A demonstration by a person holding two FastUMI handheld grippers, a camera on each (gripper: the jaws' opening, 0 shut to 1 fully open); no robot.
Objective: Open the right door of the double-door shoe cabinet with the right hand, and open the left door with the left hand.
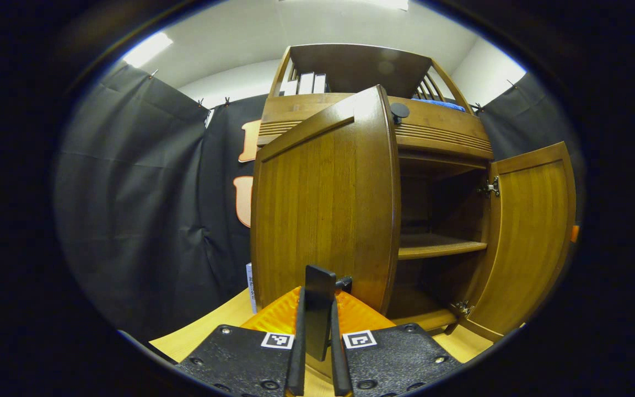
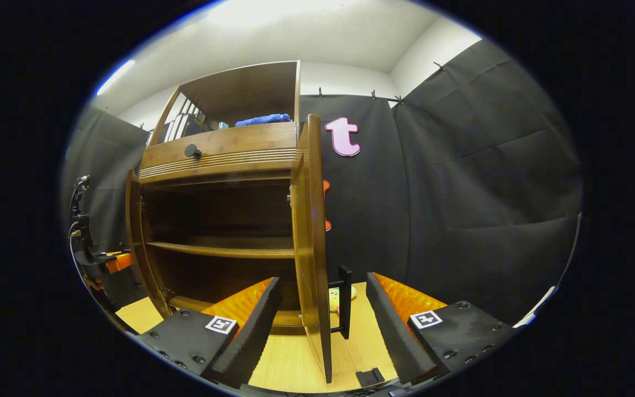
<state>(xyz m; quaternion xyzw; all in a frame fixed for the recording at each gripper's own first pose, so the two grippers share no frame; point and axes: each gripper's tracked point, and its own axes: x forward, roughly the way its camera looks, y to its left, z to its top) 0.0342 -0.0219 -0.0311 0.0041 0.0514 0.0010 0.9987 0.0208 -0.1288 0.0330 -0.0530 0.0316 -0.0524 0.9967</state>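
Left gripper [image 1: 317, 353]: two flat black textured plates w/ round screws near the edges, one square black-and-white marker [image 1: 278, 340] on each plate's inner corner. Orange ribbed body [image 1: 281, 314] behind the plates, tapering fwd. Fingers are long thin bars.

Right gripper [image 2: 323, 331]: same build, black plates w/ screws, square marker [image 2: 425, 318] per side, orange ribbed shell [image 2: 405, 298] behind. Fingers are thick wedge-shaped blocks w/ rough foam-like texture.

In the right gripper view, far left, the other gripper's rear: black frame, orange part [image 2: 119, 260], thin cable [image 2: 73, 220] running up it.
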